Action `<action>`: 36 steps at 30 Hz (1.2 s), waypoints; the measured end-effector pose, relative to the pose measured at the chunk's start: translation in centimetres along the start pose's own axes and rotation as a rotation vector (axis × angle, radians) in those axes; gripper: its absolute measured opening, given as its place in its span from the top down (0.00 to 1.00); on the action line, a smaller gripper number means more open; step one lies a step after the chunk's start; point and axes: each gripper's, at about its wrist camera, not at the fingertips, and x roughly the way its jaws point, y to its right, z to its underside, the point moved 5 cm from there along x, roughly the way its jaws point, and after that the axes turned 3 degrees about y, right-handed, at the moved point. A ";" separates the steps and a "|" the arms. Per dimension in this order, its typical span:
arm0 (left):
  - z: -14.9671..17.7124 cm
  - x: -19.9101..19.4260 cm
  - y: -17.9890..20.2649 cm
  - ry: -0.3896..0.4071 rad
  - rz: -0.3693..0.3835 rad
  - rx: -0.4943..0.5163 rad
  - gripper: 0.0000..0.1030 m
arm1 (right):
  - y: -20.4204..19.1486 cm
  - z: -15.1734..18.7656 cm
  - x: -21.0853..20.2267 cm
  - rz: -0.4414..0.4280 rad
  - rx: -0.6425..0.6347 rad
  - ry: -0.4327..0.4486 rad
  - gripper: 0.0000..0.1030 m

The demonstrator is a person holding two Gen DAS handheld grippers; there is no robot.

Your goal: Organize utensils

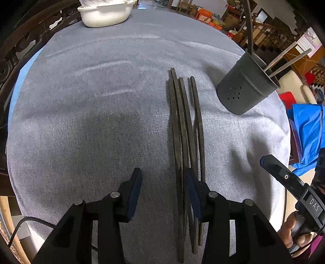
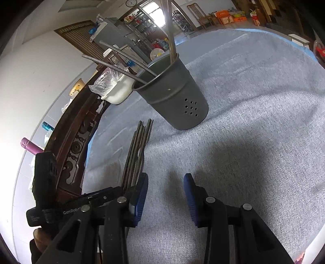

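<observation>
Several dark chopsticks (image 1: pixel 183 130) lie side by side on the grey cloth, running away from me. My left gripper (image 1: pixel 164 176) is open and empty, its right finger resting over the near part of the chopsticks. A dark grey perforated utensil holder (image 1: pixel 246 86) stands to their far right with several thin sticks in it. In the right wrist view the holder (image 2: pixel 174 95) stands ahead and the chopsticks (image 2: pixel 137 154) lie left of it. My right gripper (image 2: pixel 165 180) is open and empty, just right of the chopsticks' near ends.
A white tub (image 1: pixel 105 14) sits at the table's far edge. The grey tablecloth (image 1: pixel 91 113) covers a round table with a carved wooden frame (image 2: pixel 75 146) behind it. A blue bag (image 1: pixel 306 132) lies off the right edge. The right gripper's body (image 1: pixel 292 186) shows at right.
</observation>
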 end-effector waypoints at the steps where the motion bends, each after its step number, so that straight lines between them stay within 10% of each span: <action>1: 0.0 0.0 0.0 0.002 -0.003 0.000 0.61 | -0.1 0.0 0.0 -0.001 0.000 -0.002 0.61; 14: 0.3 -0.4 -1.9 0.005 0.003 -0.029 0.83 | -1.3 0.1 1.1 0.008 -0.036 -0.042 0.61; 28: 1.7 -2.0 -3.6 -0.001 0.053 -0.066 0.84 | -5.6 -0.7 7.8 0.070 -0.131 -0.176 0.61; 36: 2.0 -2.5 -4.0 0.002 0.071 -0.077 0.84 | -5.9 -0.4 9.6 0.111 -0.142 -0.213 0.80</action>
